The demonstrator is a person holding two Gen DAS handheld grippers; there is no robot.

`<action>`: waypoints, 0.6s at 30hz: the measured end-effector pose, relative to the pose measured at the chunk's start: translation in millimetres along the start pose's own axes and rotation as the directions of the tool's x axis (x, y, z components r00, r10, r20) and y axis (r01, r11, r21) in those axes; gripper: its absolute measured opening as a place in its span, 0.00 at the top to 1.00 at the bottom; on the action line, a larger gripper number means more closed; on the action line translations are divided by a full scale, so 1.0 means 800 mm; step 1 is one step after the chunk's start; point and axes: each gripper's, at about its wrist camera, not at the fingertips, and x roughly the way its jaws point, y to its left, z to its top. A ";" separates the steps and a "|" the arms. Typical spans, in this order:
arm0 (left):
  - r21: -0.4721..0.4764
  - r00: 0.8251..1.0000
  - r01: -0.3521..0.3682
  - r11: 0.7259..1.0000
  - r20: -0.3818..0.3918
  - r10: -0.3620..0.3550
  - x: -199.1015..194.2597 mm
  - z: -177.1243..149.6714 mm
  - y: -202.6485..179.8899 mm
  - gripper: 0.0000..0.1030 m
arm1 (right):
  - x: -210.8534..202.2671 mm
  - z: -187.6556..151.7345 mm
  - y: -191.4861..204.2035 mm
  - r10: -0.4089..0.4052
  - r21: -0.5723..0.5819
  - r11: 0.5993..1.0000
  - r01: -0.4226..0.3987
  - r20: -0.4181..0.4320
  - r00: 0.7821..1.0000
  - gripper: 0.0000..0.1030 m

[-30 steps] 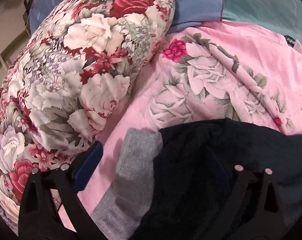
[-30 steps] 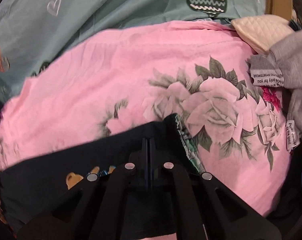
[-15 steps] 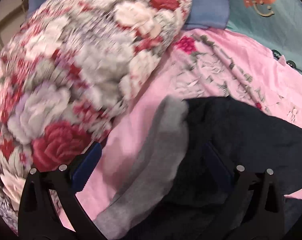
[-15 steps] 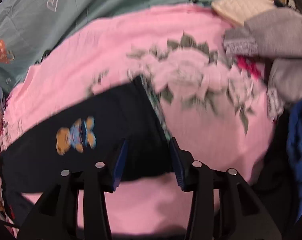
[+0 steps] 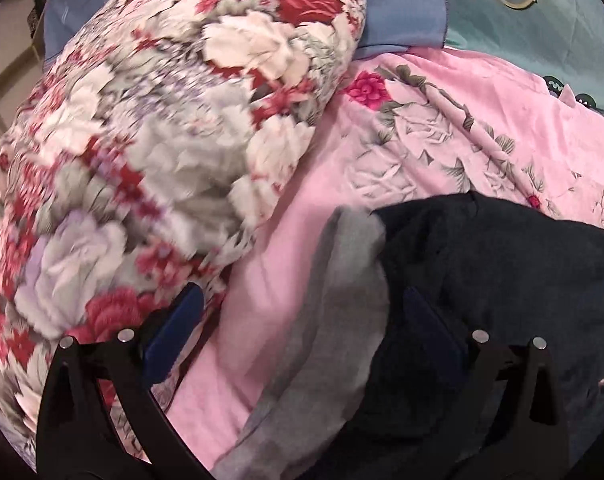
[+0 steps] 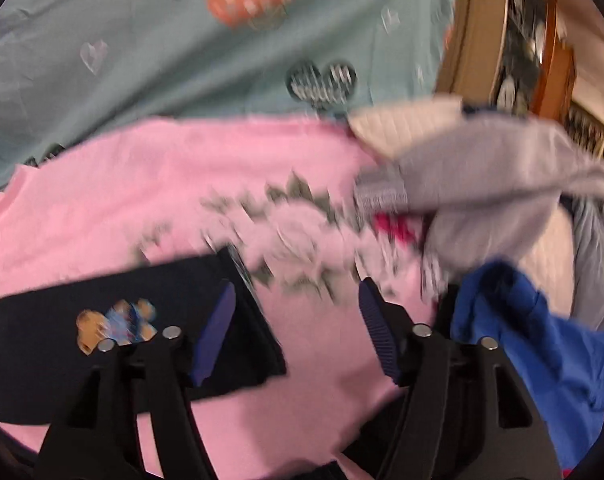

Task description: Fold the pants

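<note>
The dark navy pants point(image 6: 114, 320) lie flat on a pink floral sheet point(image 6: 174, 184), with a small bear print point(image 6: 116, 322) on them. My right gripper point(image 6: 296, 324) is open and empty, its left finger over the pants' right edge. In the left wrist view the pants point(image 5: 501, 280) lie bunched at the lower right with a grey cuff point(image 5: 337, 308) at their left end. My left gripper point(image 5: 302, 340) is open wide and hovers over the cuff, holding nothing.
A big floral pillow point(image 5: 162, 128) fills the left of the left wrist view. A grey garment point(image 6: 489, 184), a cream one point(image 6: 405, 128) and a blue one point(image 6: 533, 340) lie heaped at the right. A teal sheet point(image 6: 182, 52) lies beyond.
My right gripper has opened, let go of the pants' edge and drawn back to the right. The pants now lie flat. My left gripper stayed open and shifted slightly over the cuff.
</note>
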 end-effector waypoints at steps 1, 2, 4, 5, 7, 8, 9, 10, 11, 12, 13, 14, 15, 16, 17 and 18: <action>-0.001 1.000 0.007 1.000 -0.008 -0.007 0.002 0.004 0.001 0.02 | -0.002 0.003 0.015 0.090 -0.016 0.996 -0.090 -0.017 0.996 0.34; -0.005 0.999 0.020 1.000 -0.033 -0.020 0.010 0.009 -0.001 0.02 | -0.002 0.006 0.036 0.197 -0.029 0.980 -0.198 -0.051 0.979 0.33; -0.006 0.996 0.037 0.999 -0.076 -0.038 0.023 0.015 -0.003 0.02 | 0.000 0.008 0.083 0.352 -0.059 0.931 -0.359 -0.110 0.930 0.34; -0.008 0.995 0.049 0.999 -0.083 -0.050 0.031 0.018 -0.003 0.02 | 0.001 0.008 0.108 0.413 -0.077 0.902 -0.424 -0.131 0.901 0.34; -0.020 0.995 0.075 0.997 -0.067 -0.076 0.041 0.027 -0.002 0.02 | 0.000 0.007 0.160 0.508 -0.123 0.838 -0.531 -0.175 0.843 0.34; -0.031 0.995 0.085 0.996 -0.054 -0.086 0.043 0.031 0.000 0.02 | -0.002 0.004 0.183 0.545 -0.152 0.803 -0.576 -0.202 0.814 0.34; -0.038 0.994 0.093 0.995 -0.052 -0.095 0.045 0.032 0.001 0.03 | -0.001 0.003 0.206 0.572 -0.188 0.766 -0.615 -0.238 0.785 0.34; -0.041 0.993 0.098 0.994 -0.055 -0.100 0.047 0.034 0.001 0.04 | 0.000 0.000 0.236 0.575 -0.251 0.731 -0.635 -0.275 0.770 0.34; -0.042 0.992 0.110 0.993 -0.060 -0.112 0.046 0.034 0.001 0.10 | 0.000 -0.003 0.259 0.554 -0.309 0.718 -0.624 -0.289 0.781 0.34; -0.037 0.990 0.124 0.992 -0.064 -0.126 0.047 0.038 0.000 0.12 | 0.002 -0.007 0.287 0.507 -0.392 0.708 -0.587 -0.298 0.809 0.34; -0.030 0.989 0.131 0.991 -0.065 -0.133 0.048 0.040 -0.002 0.13 | 0.003 -0.008 0.307 0.479 -0.441 0.697 -0.565 -0.301 0.825 0.34; -0.026 0.989 0.134 0.991 -0.067 -0.135 0.051 0.044 -0.003 0.12 | 0.005 -0.010 0.325 0.474 -0.476 0.672 -0.568 -0.312 0.823 0.35; -0.026 0.988 0.137 0.990 -0.070 -0.139 0.053 0.045 -0.002 0.12 | 0.008 -0.011 0.340 0.487 -0.487 0.642 -0.591 -0.336 0.806 0.35; -0.024 0.987 0.140 0.990 -0.072 -0.141 0.056 0.047 -0.003 0.12 | 0.011 -0.013 0.350 0.496 -0.486 0.621 -0.615 -0.364 0.788 0.35; -0.020 0.987 0.141 0.990 -0.077 -0.142 0.059 0.051 -0.002 0.17 | 0.011 -0.015 0.359 0.506 -0.494 0.595 -0.634 -0.383 0.773 0.35; -0.022 0.983 0.163 0.986 -0.085 -0.164 0.064 0.053 -0.006 0.35 | 0.012 -0.017 0.373 0.509 -0.516 0.562 -0.646 -0.400 0.763 0.35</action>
